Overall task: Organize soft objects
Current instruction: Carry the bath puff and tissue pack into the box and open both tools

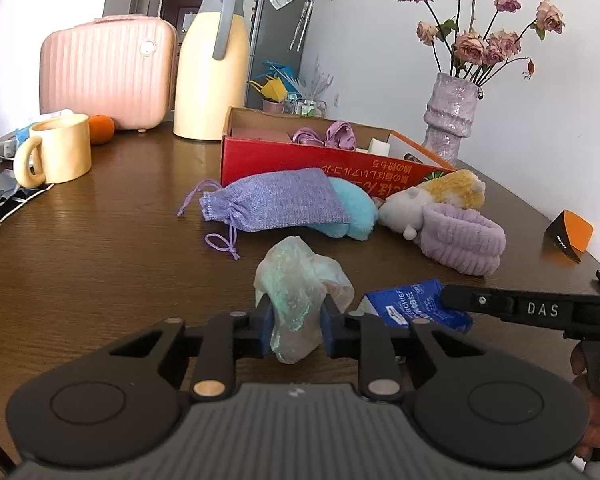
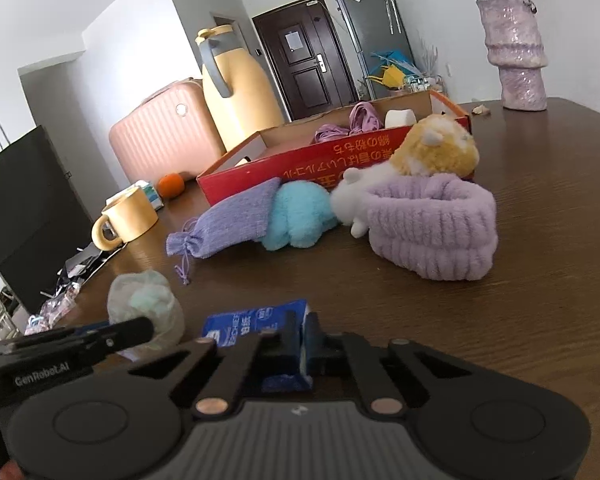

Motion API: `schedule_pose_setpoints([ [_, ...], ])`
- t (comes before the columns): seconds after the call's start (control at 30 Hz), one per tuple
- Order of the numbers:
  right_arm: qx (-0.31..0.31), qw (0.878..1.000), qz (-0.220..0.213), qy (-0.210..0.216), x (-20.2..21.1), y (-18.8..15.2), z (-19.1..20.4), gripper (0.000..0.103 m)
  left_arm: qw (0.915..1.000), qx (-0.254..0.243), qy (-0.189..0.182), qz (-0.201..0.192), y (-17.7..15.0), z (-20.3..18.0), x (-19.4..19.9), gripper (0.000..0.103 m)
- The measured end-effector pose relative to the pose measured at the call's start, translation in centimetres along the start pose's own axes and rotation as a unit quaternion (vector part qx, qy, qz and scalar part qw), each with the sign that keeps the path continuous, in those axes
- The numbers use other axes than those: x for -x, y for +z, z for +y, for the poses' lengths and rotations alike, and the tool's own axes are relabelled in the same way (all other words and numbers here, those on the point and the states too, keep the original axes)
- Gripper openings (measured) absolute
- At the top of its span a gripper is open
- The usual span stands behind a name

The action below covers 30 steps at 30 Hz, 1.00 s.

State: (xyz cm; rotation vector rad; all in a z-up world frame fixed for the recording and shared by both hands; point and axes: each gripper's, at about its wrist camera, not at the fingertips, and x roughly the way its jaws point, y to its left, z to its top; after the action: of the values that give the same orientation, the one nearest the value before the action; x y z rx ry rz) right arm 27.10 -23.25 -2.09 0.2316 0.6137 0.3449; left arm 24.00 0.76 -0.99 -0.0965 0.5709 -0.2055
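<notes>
My left gripper [image 1: 295, 322] is shut on a translucent bag with a pale green puff [image 1: 296, 280] inside, low over the table; it also shows in the right wrist view [image 2: 146, 312]. My right gripper [image 2: 296, 350] is shut on a blue tissue pack [image 2: 260, 324], seen too in the left wrist view [image 1: 412, 304]. Ahead lie a purple drawstring pouch [image 1: 276, 200], a light blue plush [image 1: 354, 210], a white and yellow plush [image 1: 432, 196] and a lilac fluffy headband [image 1: 464, 240]. Behind them stands a red cardboard box [image 1: 320, 160] holding a purple satin scrunchie [image 1: 332, 136].
A yellow mug [image 1: 56, 152], an orange [image 1: 100, 128], a pink case [image 1: 108, 72] and a cream thermos jug [image 1: 212, 64] stand at the back left. A purple vase with dried roses [image 1: 452, 116] stands at the back right. An orange and black object [image 1: 570, 236] sits near the right table edge.
</notes>
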Motion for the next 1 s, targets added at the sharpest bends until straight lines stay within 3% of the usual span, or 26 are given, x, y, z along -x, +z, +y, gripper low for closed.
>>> schedule_pose_setpoints([
  [0.5,-0.008,0.998,-0.063,-0.024,8.7,-3.8,0.0,0.000,0.9995,-0.014,-0.002,-0.029,-2.2,-1.8,5.9,0.024],
  [0.87,-0.007,0.997,-0.061,-0.034,7.2,-1.9,-1.3,0.000,0.9993,-0.014,-0.004,-0.033,-0.4,-2.2,4.3,0.024],
  [0.97,-0.006,0.998,-0.032,-0.045,5.6,-1.4,-2.0,0.012,0.9995,-0.017,-0.005,-0.027,0.1,-2.2,3.0,0.024],
  [1.0,-0.001,0.999,-0.025,-0.044,5.4,-1.5,-2.0,0.024,0.9996,-0.016,-0.005,-0.024,0.1,-2.1,2.6,0.024],
])
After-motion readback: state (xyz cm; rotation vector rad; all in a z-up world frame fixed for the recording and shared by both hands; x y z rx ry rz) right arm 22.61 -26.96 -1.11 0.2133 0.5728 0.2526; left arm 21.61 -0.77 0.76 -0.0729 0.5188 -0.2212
